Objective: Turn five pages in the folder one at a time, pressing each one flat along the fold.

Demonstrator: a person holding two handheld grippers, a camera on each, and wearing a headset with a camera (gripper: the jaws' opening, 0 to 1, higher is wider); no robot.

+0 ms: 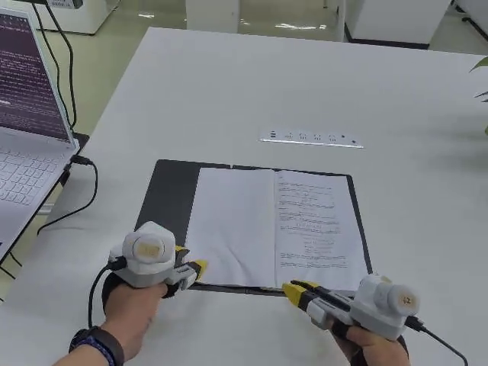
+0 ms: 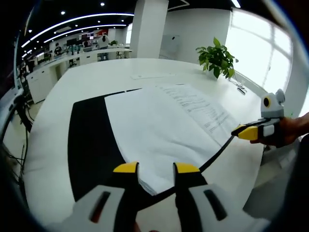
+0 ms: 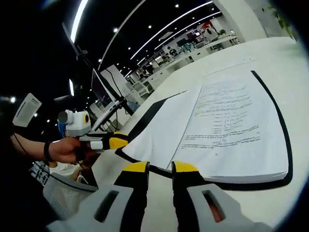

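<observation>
- Folder lies open and flat on the white desk, near the front edge, square to the person.
- Left page is blank, right page is printed; the fold runs straight from the near edge to the far edge.
- The black cover shows as a wide band left of the blank page and as a thin border on the right and near sides.
- Left tongs: narrow gap between the tips, nothing clamped. Tips sit at the near-left corner of the blank page; can't tell if they touch the paper.
- Right tongs: tips also slightly parted, holding nothing, just off the folder's near edge, a little right of the fold.
- The 2 tongs are well apart, 1 on each side of the fold.
- Open desk surface beyond the far edge and to the right of the folder.
- Flush socket strip sits beyond the far edge, clear of the cover.
- Laptop hangs at the desk's left edge, with a black cable looping between it and the folder.
- Potted plant stands far off on the right.
</observation>
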